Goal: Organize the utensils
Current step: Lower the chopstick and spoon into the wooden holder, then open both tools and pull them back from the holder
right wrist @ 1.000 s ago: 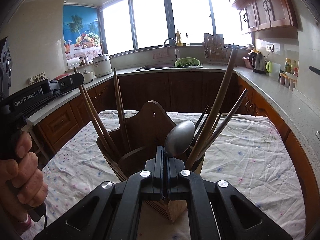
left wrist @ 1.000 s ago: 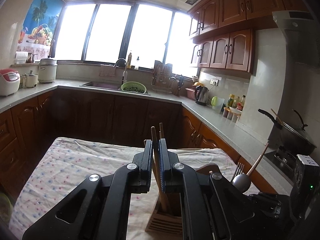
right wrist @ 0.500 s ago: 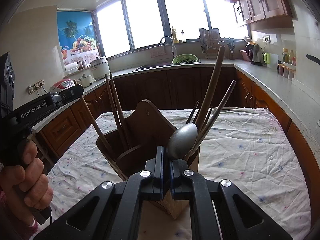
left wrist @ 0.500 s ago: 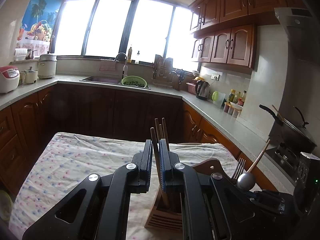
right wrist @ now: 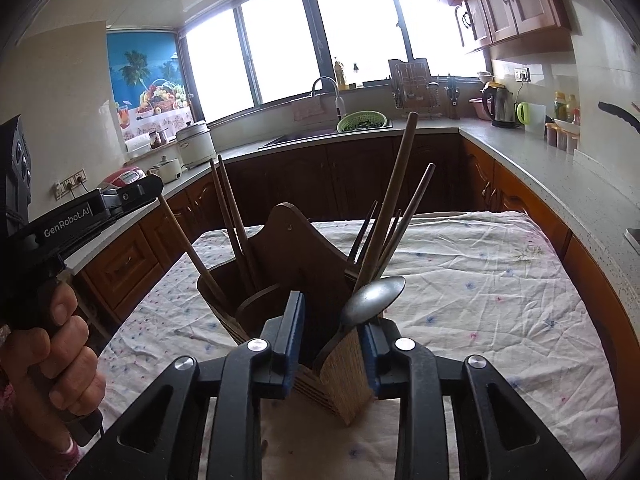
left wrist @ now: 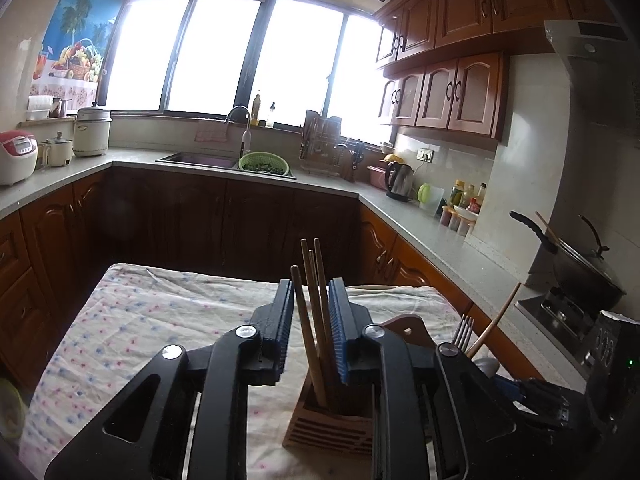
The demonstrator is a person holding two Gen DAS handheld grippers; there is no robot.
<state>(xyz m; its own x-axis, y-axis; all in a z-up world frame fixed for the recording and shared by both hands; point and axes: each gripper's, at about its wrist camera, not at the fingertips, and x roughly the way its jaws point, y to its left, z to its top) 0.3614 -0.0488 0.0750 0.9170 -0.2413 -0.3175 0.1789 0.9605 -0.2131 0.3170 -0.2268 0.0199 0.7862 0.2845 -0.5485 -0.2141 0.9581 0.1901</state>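
Both sets of jaws stood spread, chopsticks [left wrist: 316, 312] and spoon [right wrist: 370, 298] dropped in the holder [right wrist: 304, 276]; next, pull clear.

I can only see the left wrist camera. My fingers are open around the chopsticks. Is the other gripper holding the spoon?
Observer: No. The right gripper is open. The spoon stands in the wooden holder, bowl up, between its jaws.
Operator: Does the spoon stand straight?
Observer: No, it leans toward the right finger.
Operator: Who is holding my gripper?
Observer: A bare hand is wrapped around the handle of the left gripper.
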